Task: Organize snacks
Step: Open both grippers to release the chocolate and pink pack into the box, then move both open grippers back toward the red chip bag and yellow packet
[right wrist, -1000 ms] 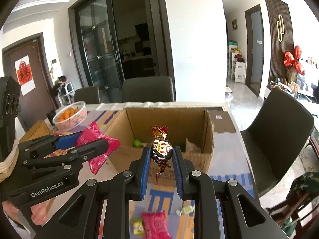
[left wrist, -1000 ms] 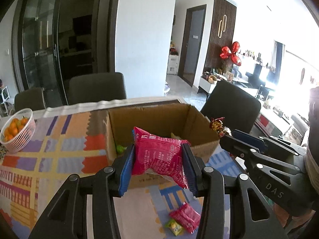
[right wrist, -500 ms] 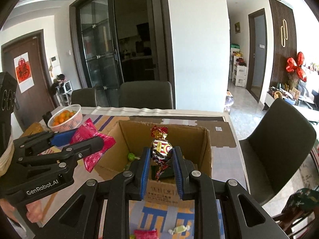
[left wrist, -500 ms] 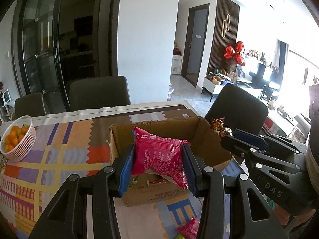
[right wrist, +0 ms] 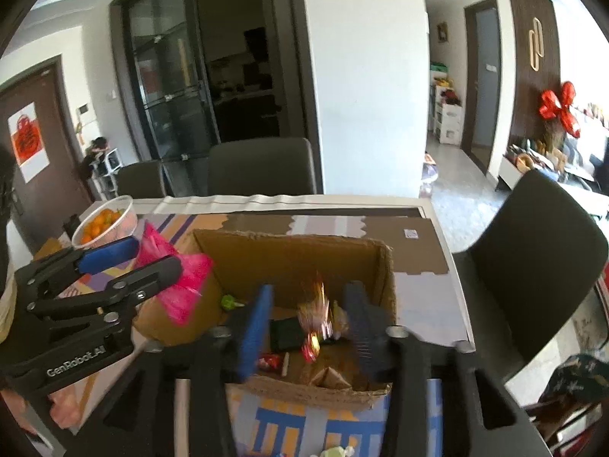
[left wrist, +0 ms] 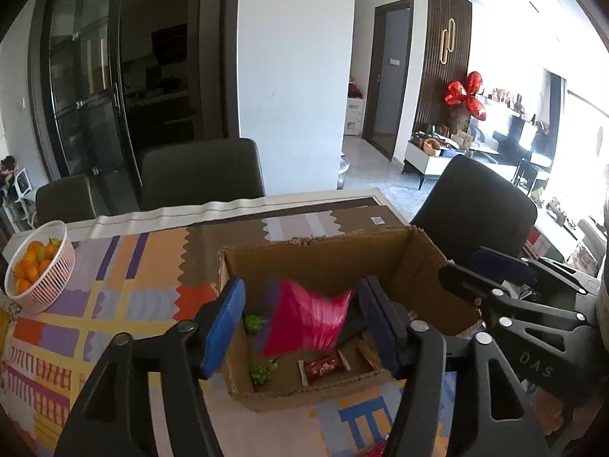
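An open cardboard box (left wrist: pixel 331 247) stands on the patterned tablecloth, also in the right wrist view (right wrist: pixel 289 247). My left gripper (left wrist: pixel 304 320) is open above the box; the pink snack bag (left wrist: pixel 304 320) is blurred, loose between its pads, falling into the box. From the right wrist view the bag (right wrist: pixel 179 285) shows beside the left gripper (right wrist: pixel 133 262). My right gripper (right wrist: pixel 308 320) is open above the box; the gold and red wrapped candy (right wrist: pixel 318 316) is blurred between its pads, falling. Green candies (left wrist: pixel 260 371) and a red bar (left wrist: pixel 323 365) lie inside.
A white basket of oranges (left wrist: pixel 38 266) stands at the table's left, also in the right wrist view (right wrist: pixel 104 221). Dark chairs (left wrist: pixel 201 171) stand behind the table and one (right wrist: pixel 533 243) at its right. A small candy (right wrist: pixel 335 451) lies in front of the box.
Both grippers moved forward over the box and opened. The pink bag and the wrapped candy came free and are dropping into the box.
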